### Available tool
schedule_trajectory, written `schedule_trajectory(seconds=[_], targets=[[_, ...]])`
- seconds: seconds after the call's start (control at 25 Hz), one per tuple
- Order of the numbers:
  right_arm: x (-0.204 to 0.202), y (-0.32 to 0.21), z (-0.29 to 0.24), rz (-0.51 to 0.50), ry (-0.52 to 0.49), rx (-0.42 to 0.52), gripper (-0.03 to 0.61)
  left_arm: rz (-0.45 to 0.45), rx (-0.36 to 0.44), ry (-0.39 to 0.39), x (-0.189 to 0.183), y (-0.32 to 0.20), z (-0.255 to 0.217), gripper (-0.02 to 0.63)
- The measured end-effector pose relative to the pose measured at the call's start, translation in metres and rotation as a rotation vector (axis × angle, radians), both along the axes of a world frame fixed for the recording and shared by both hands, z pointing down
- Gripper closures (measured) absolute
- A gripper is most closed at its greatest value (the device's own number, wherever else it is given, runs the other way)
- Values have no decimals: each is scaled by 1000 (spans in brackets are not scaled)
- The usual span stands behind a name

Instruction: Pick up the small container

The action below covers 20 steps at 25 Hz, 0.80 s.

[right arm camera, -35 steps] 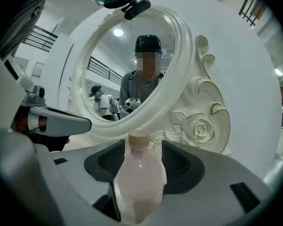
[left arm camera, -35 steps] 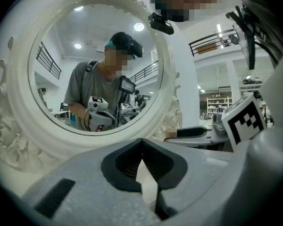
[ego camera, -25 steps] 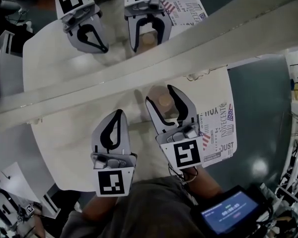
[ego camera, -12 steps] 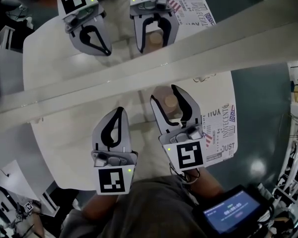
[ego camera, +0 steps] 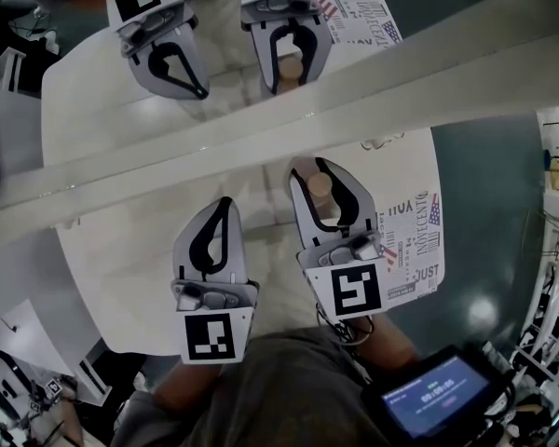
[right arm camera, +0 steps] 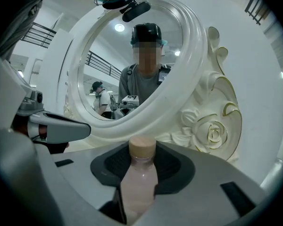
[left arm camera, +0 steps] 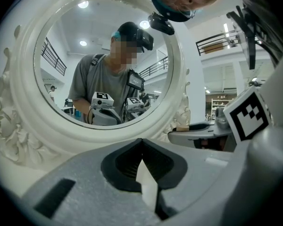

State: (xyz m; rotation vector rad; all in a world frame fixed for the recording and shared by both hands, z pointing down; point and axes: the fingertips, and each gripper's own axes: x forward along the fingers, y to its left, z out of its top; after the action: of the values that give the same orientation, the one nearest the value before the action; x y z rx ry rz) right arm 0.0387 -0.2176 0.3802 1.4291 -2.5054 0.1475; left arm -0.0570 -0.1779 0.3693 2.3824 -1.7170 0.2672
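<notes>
Right claw (ego camera: 319, 168) closing on small pink bottle (right arm camera: 140, 182)
We judge it light, stiff, slippery; pads meet its body under the cap (right arm camera: 142, 146). Left claw (ego camera: 224, 209), nine o'clock: closed, empty.

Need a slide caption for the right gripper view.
Right gripper jaws closing on the small container, ornate white mirror behind.
</notes>
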Motion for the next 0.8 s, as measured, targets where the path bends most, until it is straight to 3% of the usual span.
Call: schedule_trajectory(seconds=[0.8], targets=[[0,0,0,8,-2,-10,448,-2,10,3,0,0,-2,603]])
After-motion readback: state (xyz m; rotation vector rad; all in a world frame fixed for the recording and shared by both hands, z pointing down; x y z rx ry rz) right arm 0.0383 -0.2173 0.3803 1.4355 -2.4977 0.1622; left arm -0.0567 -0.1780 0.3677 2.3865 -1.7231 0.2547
